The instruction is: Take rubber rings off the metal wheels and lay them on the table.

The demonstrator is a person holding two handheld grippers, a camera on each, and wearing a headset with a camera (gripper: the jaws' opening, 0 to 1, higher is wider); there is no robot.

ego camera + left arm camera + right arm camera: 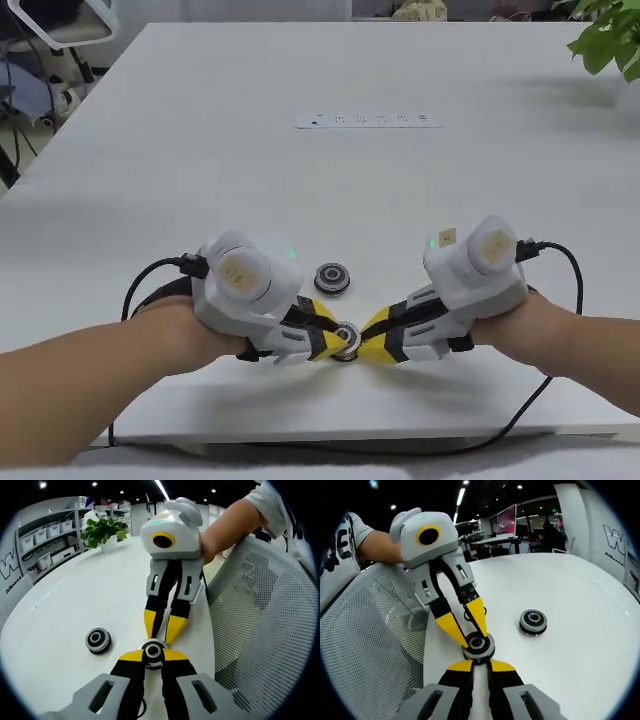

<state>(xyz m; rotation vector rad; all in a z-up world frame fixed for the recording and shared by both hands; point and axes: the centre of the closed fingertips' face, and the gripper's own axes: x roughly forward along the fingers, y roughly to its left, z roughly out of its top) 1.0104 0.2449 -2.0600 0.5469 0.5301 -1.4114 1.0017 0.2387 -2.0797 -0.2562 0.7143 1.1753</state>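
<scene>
A metal wheel with a black rubber ring (346, 337) sits near the table's front edge, held from both sides. My left gripper (328, 341) comes from the left and my right gripper (368, 344) from the right, their yellow tips meeting on it. In the left gripper view the wheel (152, 651) lies between my own tips, with the right gripper (162, 630) pinching its far rim. In the right gripper view the wheel (479, 645) lies just past my tips and the left gripper (471, 632) grips its far side. A second ringed wheel (332, 278) (98, 640) (533, 622) lies flat beyond.
A white socket strip (368, 120) is set into the table's (200, 150) middle. A green plant (608, 40) stands at the far right corner. A grey mesh chair (260, 615) is close to the front edge. Black cables (150, 275) trail from both grippers.
</scene>
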